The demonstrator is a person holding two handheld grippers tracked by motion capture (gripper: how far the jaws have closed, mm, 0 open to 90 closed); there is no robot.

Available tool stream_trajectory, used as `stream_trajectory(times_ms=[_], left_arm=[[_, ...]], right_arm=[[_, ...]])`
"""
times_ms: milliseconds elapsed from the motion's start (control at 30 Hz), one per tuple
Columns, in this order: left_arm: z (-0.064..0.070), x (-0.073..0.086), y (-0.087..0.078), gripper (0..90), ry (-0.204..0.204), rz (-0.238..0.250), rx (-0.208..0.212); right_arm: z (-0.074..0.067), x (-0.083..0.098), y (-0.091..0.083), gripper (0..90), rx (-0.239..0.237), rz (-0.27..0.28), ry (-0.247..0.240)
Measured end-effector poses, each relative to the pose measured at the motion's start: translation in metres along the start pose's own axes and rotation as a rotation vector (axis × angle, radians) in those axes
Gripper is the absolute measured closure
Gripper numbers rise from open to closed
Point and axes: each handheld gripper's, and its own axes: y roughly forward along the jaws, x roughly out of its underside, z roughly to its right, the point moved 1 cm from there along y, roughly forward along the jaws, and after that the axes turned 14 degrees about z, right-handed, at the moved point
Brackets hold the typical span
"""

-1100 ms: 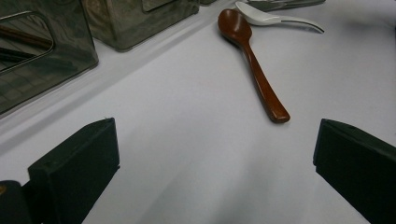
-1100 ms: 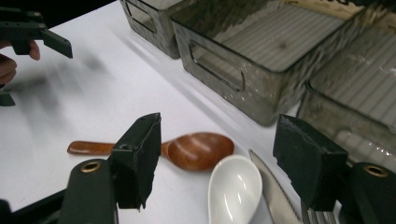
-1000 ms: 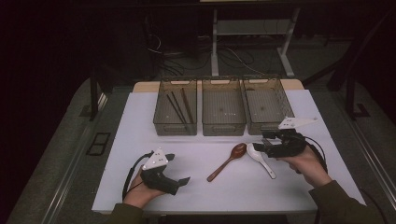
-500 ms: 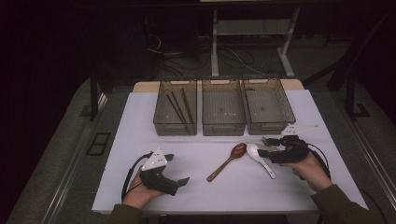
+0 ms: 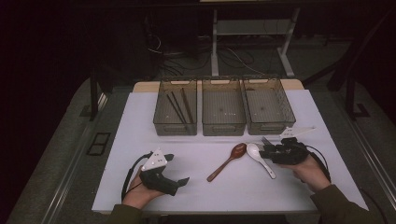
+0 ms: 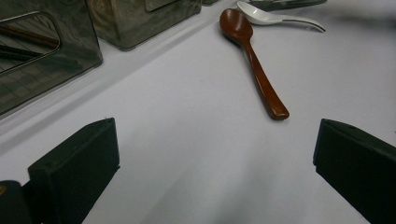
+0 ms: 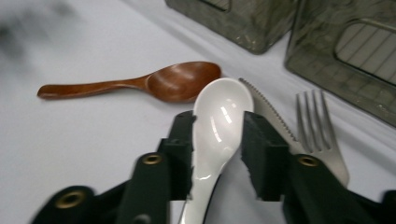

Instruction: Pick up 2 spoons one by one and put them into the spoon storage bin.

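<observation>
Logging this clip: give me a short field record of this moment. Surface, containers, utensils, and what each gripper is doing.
surface: white table
containers: three clear bins in a row at the far side; left bin holds dark sticks
loose utensils: wooden spoon, white spoon, knife, fork
left gripper: open, empty, low over bare table
right gripper: jaws on either side of the white spoon; firm grip cannot be told
</observation>
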Motion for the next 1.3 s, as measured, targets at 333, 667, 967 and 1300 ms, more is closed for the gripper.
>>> stream_trajectory(times_ms=[333, 667, 967, 1300], left_arm=[[0.0, 0.0, 0.001, 0.0, 0.0, -0.001, -0.001], [0.0, 0.0, 0.001, 0.0, -0.002, 0.001, 0.001], [0.0, -0.001, 0.004, 0.0, 0.005, -0.005, 0.006], [-0.001, -0.001, 0.003, 0.0, 0.004, -0.007, 0.005]], right_arm=[[-0.015, 0.01, -0.001, 89.1, -0.059, -0.073, -0.018], [-0.027, 0.024, 0.001, 89.4, -0.053, -0.153, -0.067], [-0.022, 0.027, -0.002, 89.5, 0.01, -0.19, -0.115], [-0.008, 0.027, -0.006, 89.5, 0.053, -0.189, -0.104]])
